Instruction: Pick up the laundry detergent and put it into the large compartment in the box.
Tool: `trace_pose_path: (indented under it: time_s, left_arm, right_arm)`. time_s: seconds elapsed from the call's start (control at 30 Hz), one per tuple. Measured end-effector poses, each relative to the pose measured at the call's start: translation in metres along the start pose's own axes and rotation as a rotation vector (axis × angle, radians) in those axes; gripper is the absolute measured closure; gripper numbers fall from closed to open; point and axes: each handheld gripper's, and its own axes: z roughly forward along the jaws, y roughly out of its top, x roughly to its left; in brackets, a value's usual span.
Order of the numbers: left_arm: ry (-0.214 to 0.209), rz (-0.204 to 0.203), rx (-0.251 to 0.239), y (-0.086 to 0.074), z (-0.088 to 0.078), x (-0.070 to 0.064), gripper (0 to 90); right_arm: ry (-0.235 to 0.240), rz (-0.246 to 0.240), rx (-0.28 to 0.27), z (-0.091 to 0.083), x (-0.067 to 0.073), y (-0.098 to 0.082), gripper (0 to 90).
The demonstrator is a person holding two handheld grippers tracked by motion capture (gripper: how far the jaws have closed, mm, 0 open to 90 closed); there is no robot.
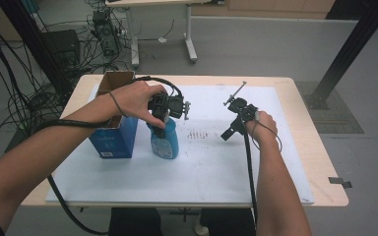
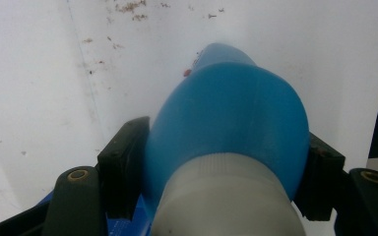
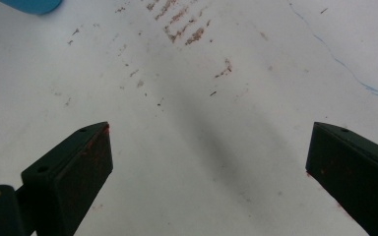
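Upright blue bottle [image 1: 165,140], white-capped

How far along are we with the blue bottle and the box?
Done: the left gripper is clamped on the blue bottle below its cap. In hand: the bottle sits on the white mat beside the open blue box, not in it. The right gripper is open and empty. Left: likely boxing it.

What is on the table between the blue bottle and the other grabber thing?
Only bare white mat with small reddish-brown marks, as the high view shows, between the blue bottle and the right gripper.
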Motion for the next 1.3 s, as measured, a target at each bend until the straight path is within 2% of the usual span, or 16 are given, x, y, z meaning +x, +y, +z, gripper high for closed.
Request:
trace_pose_path:
  time_s: [1.3]
  left_arm:
    - [0.001,-0.001,-0.004,-0.0005,0.0002,-0.0005,33.8]
  right_arm:
    - [0.005,0.000,-0.025,0.0005,-0.0004,-0.0048,3.7]
